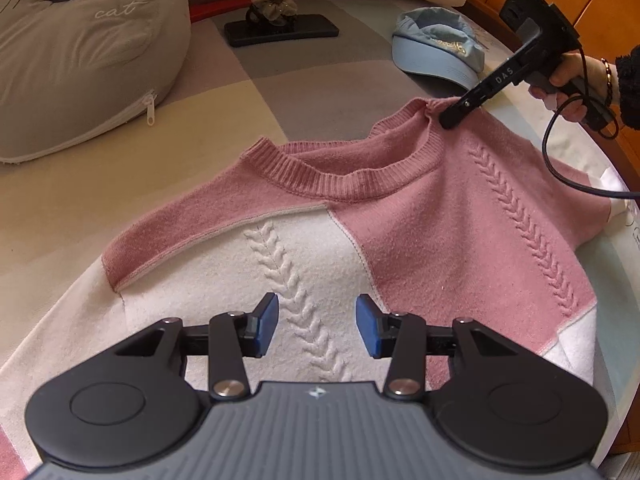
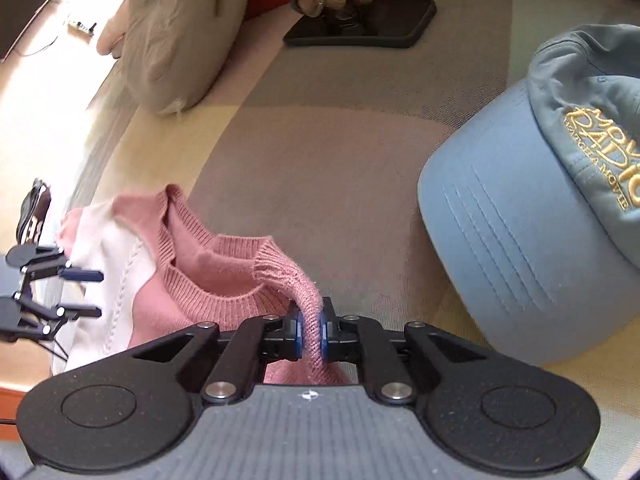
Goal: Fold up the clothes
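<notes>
In the left wrist view, the left gripper (image 1: 316, 326) is seen with its jaws spread wide and nothing between them, poised over the white cable-knit panel of the pink and white sweater (image 1: 460, 216), which is spread on the patchwork bed cover (image 1: 320, 92). Ahead of the jaws and to their right, the sweater's collar is pinched by the right gripper (image 1: 448, 118), held in a hand (image 1: 572, 88).

In the right wrist view, a fold of pink ribbed collar is clamped between the right gripper's (image 2: 311, 334) blue pads (image 2: 298, 332). A blue cap (image 2: 532, 216) lies to the right of the jaws; a phone (image 2: 384, 20) lies far ahead.
</notes>
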{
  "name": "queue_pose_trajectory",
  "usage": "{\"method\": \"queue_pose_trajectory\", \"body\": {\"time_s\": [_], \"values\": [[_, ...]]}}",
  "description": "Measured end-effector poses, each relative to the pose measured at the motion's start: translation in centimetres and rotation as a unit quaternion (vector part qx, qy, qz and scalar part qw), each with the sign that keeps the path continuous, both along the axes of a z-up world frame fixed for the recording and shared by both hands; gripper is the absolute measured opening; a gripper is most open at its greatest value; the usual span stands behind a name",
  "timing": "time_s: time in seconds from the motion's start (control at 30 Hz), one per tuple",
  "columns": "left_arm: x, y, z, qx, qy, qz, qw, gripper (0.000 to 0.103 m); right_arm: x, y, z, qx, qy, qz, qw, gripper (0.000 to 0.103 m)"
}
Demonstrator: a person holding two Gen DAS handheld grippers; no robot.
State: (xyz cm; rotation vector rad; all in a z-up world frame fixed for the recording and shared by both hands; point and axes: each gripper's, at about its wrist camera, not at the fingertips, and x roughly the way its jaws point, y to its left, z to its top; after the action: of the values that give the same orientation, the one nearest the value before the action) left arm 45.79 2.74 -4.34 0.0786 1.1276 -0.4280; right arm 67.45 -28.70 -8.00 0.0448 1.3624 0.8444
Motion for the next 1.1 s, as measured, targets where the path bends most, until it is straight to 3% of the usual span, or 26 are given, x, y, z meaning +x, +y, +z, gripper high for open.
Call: {"method": "queue_pose_trajectory", "body": {"time_s": [0.13,0.2,0.3,0.5,0.67,0.73,0.8,1.07,1.1], "values": [[-0.1,0.3,0.6,0.002,-0.011,0.004,0.9999,0.043,-0.8,0.5,-0.3,-0.041,-0.013,0.006,0.999,0.016],[0.2,0.8,0.8,0.003,-0.017,0.007,0.9998,0.043,-1.1,0.2,0.8,-0.049,-0.031,-0.011,0.998,0.029],[1.4,1.3,1.0,0.01,-0.034,0.003,0.9994,0.043,-1.2,-0.7,2.6,-0.039,-0.052,-0.046,0.997,0.038],[7.4,2.2,0.6,0.02,-0.07,-0.024,0.9971,0.037,-2.5,-1.3,4.5,-0.021,-0.076,-0.089,0.993,0.042],[13.7,2.9,-1.5,-0.001,-0.02,-0.07,0.9973,0.037,-5.6,-2.2,4.0,0.014,-0.059,-0.127,0.99,0.047],[15.3,3.3,-2.8,-0.014,0.027,-0.086,0.9958,0.034,-7.1,-2.8,3.6,0.022,-0.047,-0.144,0.988,0.047],[16.6,3.6,-3.9,-0.037,0.083,-0.101,0.9908,0.031,-8.9,-3.3,3.0,0.026,-0.032,-0.154,0.987,0.047],[18.8,2.7,-5.3,-0.089,0.185,-0.14,0.9685,0.031,-15.4,-4.5,1.5,0.084,0.03,-0.197,0.976,0.05],[18.5,2.3,-5.0,-0.077,0.172,-0.145,0.9714,0.03,-15.9,-4.5,1.3,0.091,0.033,-0.204,0.974,0.05]]}}
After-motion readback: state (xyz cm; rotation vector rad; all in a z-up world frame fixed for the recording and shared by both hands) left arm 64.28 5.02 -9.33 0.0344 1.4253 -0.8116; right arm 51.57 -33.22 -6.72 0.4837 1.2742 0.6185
